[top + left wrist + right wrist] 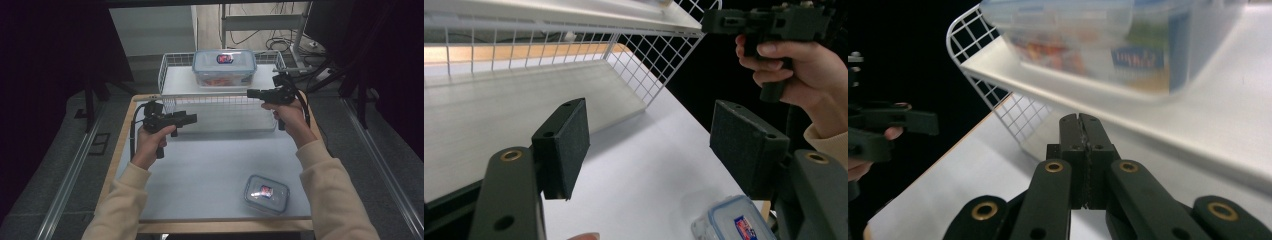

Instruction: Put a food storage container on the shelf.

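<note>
A large clear box with a blue lid [224, 66] stands on the upper level of a white wire rack [170, 62] at the back of the table; the right gripper view shows this box [1098, 40] close above the jaws. A small lidded box [266, 193] lies on the table at the front right, also seen as the small box [736, 222] in the left gripper view. My left gripper [192, 118] hovers by the rack's lower level, jaws open and empty [649, 145]. My right gripper [250, 93] is held at the rack's right front, shut on nothing [1081, 120].
The rack's lower shelf [499, 110] is bare under the upper board. The white table mat [210, 170] lies between the two forearms. Dark curtains flank the table, and cables and a desk frame [260, 22] lie behind the rack.
</note>
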Motion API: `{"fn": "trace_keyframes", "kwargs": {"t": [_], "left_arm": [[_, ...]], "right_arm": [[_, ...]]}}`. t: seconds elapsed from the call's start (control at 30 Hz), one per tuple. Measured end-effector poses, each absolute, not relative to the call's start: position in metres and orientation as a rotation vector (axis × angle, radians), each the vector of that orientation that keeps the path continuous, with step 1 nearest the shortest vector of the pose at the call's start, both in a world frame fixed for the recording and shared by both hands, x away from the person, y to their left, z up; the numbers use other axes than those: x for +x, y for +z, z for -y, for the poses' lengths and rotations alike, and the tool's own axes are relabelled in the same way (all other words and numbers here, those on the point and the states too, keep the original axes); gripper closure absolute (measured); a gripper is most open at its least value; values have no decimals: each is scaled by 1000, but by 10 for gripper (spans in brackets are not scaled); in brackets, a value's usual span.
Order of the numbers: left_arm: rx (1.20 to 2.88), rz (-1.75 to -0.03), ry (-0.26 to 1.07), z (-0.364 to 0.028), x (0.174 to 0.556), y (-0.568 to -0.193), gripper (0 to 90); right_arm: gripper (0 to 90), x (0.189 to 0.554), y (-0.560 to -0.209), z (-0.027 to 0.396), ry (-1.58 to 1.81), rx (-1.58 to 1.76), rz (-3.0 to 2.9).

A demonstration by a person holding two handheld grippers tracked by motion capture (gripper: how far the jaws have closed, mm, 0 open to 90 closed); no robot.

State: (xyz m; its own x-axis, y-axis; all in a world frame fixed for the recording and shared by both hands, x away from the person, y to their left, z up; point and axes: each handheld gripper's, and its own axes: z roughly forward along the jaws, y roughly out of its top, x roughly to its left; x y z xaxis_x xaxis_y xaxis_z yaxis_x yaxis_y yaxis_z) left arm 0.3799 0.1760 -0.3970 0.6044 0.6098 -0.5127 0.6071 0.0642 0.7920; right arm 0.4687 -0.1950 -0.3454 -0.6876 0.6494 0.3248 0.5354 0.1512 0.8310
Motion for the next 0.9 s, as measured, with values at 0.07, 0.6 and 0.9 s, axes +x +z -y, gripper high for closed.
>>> {"fn": "trace_keyframes", "kwargs": {"t": [0.07,0.6,0.9], "left_arm": [[1600,-1038,0,-176,378,-401,318],[1613,-1037,-21,-179,355,-434,315],[1646,-1050,-34,-181,343,-454,309]], "right_arm": [[892,462,-350,201,1581,1200,-2305],[892,408,-389,238,1684,1215,-2322],[892,380,-419,264,1706,1255,-2280]]}}
